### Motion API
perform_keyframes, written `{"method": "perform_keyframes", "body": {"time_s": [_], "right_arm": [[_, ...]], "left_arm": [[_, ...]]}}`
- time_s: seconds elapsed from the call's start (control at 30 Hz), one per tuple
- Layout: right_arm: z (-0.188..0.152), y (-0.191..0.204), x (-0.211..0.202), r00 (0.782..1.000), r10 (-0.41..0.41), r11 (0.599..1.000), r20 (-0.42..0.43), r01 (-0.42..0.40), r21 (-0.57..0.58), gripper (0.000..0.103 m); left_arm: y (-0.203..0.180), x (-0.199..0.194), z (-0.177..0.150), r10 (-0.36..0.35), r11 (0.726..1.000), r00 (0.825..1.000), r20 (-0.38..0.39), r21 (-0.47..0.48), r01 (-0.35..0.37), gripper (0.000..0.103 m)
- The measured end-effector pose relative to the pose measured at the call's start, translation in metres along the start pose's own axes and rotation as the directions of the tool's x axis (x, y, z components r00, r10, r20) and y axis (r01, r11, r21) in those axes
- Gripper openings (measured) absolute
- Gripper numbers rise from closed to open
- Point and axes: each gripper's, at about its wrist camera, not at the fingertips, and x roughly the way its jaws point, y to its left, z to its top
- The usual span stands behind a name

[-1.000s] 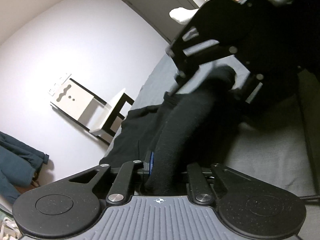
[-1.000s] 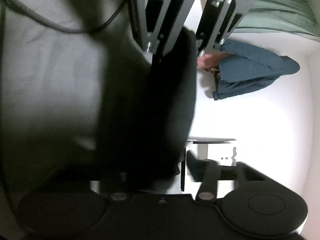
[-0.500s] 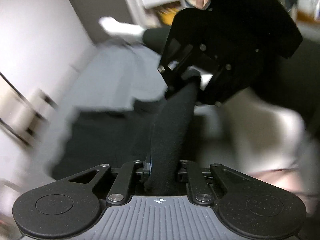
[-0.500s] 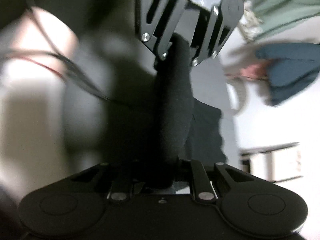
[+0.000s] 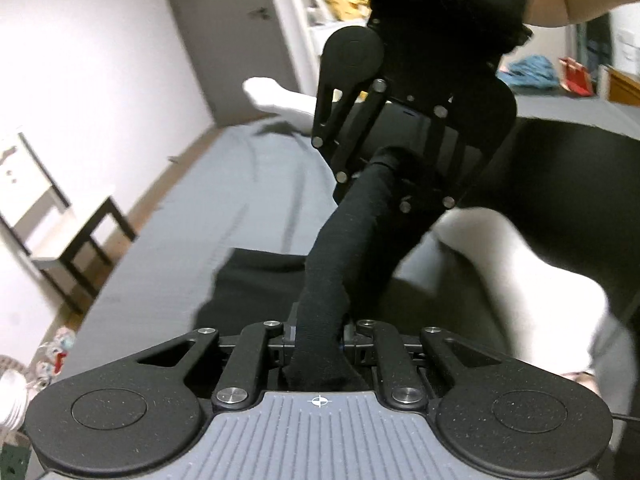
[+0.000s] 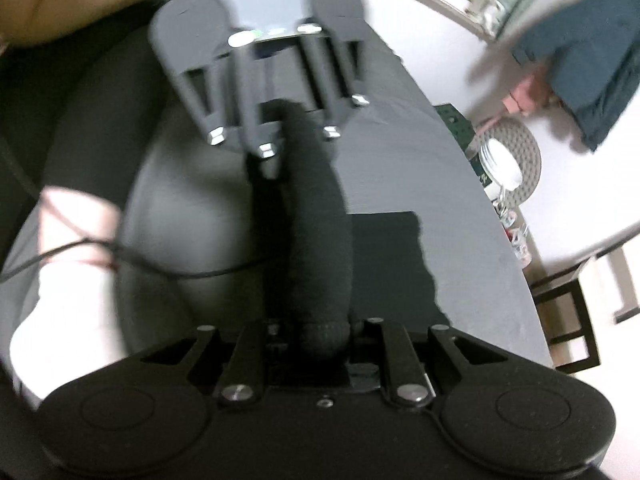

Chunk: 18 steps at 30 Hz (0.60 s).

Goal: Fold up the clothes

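At the bottom centre of the left wrist view, the left gripper [image 5: 318,340] is clenched on a black garment [image 5: 340,252], which stretches as a taut band up to the right gripper [image 5: 390,168] at upper centre, also clamped on it. The rest of the cloth lies on the grey bed [image 5: 192,232] below. A white sock [image 5: 276,98] rests farther back, upper left.

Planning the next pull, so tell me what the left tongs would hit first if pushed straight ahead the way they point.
Most likely the right tongs. They face the left tongs head-on, both shut on the same stretched black garment, which runs straight between them. Depth is hard to judge through the fisheye, but nothing else lies between.
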Motion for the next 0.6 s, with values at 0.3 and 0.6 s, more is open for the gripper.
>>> {"method": "perform_keyframes", "body": {"time_s": [0.3,0.6], "right_arm": [[-0.003,-0.096,0.066,0.989,0.145,0.973,-0.041,-0.135,0.185,0.018],[-0.029,-0.133,0.104,0.969,0.245,0.911,-0.014,-0.225,0.346,0.022]], "left_arm": [[0.048,0.044,-0.019,0.148,0.969,0.989,-0.029,-0.196,-0.15,0.024],[0.055,0.071,-0.049,0.369,0.874,0.917,-0.15,-0.279,-0.397,0.078]]}}
